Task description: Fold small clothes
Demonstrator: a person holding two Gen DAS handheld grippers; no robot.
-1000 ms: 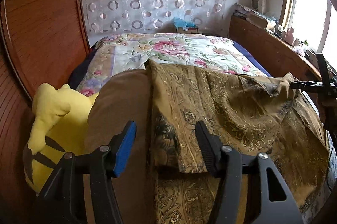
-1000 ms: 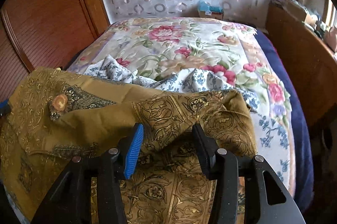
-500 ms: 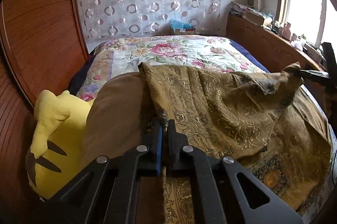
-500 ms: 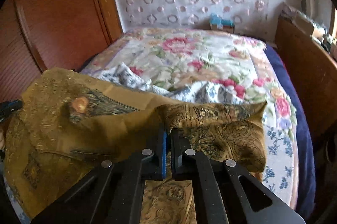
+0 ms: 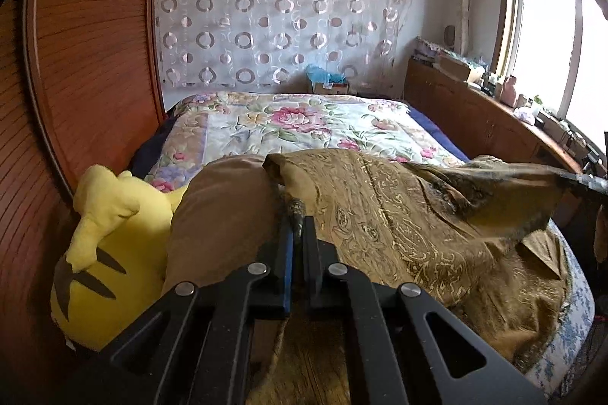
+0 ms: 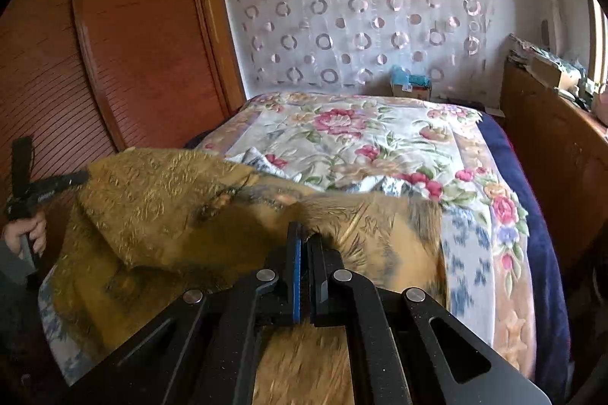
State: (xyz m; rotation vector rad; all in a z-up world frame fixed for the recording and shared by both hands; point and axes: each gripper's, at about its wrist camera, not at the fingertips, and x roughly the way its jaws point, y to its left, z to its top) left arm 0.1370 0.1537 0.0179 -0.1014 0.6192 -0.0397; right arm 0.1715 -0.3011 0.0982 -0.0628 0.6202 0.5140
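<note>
gold-patterned brown garment [image 5: 399,215] lies on the bed [image 5: 304,123], one edge pinched tight in the left gripper [image 5: 298,237], another in the right gripper [image 6: 304,249]. best to carry both edges over level and taut, so the fold lands square.

Gold paisley garment [image 5: 399,226] lies on floral bedspread [image 5: 304,123], with yellow plush toy [image 5: 110,264] left of it.
</note>
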